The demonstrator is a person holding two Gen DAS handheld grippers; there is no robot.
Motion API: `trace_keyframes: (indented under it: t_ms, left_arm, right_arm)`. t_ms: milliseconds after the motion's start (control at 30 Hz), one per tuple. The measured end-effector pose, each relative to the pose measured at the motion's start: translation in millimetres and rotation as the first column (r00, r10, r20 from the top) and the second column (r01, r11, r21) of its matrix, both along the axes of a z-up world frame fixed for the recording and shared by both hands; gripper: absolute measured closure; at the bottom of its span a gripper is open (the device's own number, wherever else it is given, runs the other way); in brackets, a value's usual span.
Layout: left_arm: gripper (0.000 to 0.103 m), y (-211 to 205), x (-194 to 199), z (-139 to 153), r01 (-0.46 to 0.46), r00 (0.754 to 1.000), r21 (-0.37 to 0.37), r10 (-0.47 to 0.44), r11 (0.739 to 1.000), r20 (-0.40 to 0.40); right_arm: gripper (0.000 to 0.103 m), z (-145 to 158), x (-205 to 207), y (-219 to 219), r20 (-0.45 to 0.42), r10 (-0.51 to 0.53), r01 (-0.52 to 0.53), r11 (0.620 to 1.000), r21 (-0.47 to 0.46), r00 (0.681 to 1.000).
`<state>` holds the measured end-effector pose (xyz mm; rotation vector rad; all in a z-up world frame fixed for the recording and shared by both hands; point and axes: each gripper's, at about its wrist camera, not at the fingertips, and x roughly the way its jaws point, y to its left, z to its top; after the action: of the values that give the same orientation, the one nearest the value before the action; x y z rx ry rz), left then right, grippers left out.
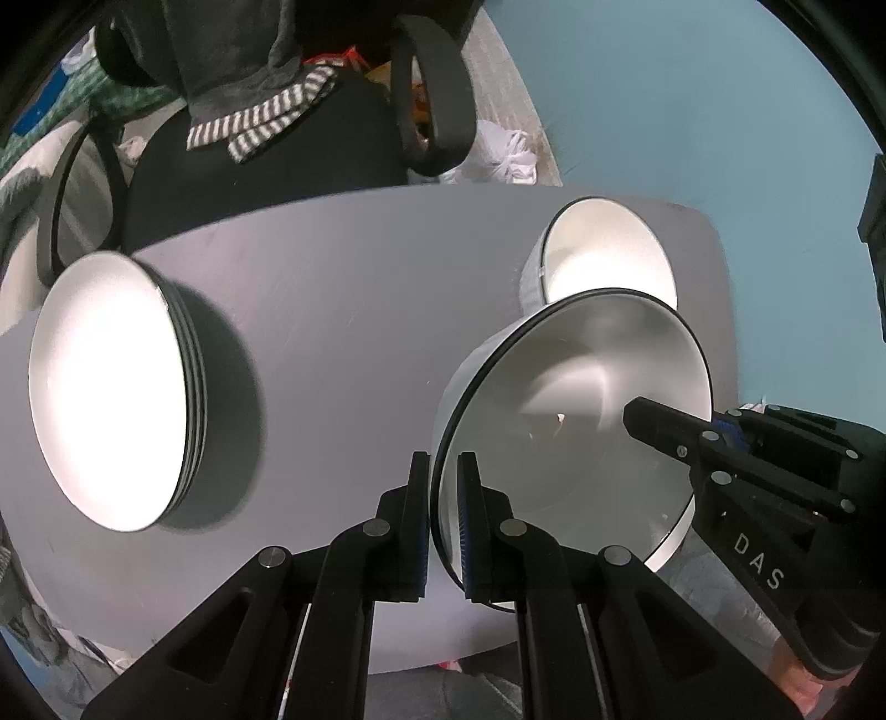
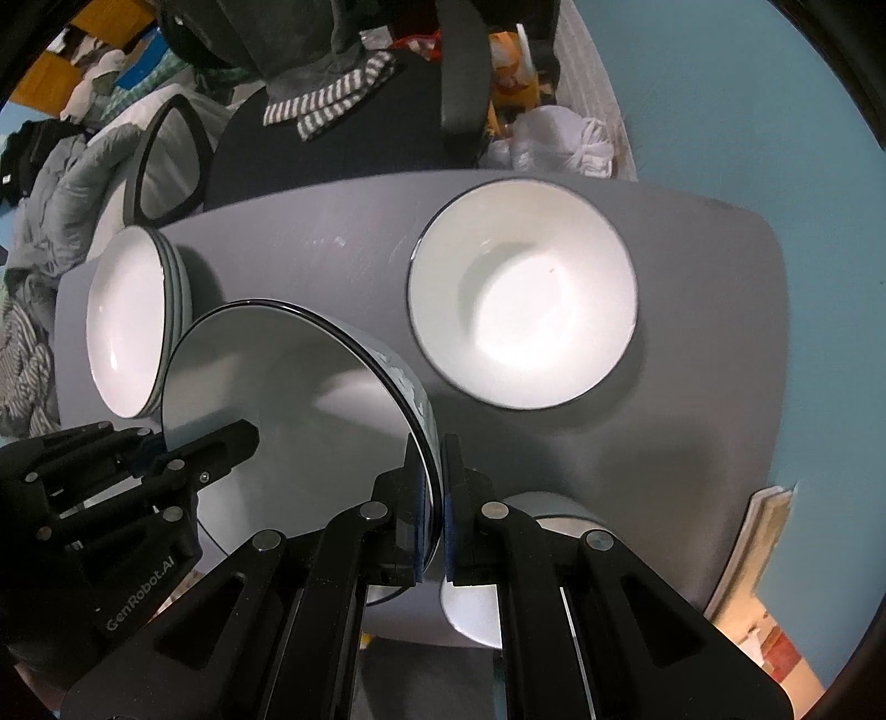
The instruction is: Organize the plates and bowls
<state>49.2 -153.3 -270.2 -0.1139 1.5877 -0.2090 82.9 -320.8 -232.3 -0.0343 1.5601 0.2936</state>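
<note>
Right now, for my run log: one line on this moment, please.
left gripper: shut on bowl rim | right gripper: shut on opposite rim | second bowl: on table | plate stack: at left

Looking like a lived-in room at home, likely a bedroom. A small grey table is sitting on a blue floor; a black office chair is carrying draped clothes; bedding, cardboard boxes and white bags are piling behind.
</note>
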Motion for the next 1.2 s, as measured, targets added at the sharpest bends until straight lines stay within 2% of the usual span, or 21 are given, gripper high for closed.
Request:
trace_keyframes:
  t_ms: [267,600,1200]
  left_arm:
    - [0.095,-26,22,9,0.036,0.999,0.005,-0.036,0.999,0.020]
    - [0.095,-51,56,10,0.044,0.998,0.019,-0.044,0.999,0.034]
    - [0.095,-79,77,-28,0.045,0.998,0.053,-0.042,0.998,-0.043]
  right_arm:
    - [0.098,17,14,-21,0.021,-0.019,0.019,1.000,0.001,1.000]
    - [0.098,20,46,-43,0.024,-0.033,0.033,0.999,0.002,0.999]
    - [0.098,-14,72,-63,-0.025,-0.030,0.029,0.999,-0.032,0.999]
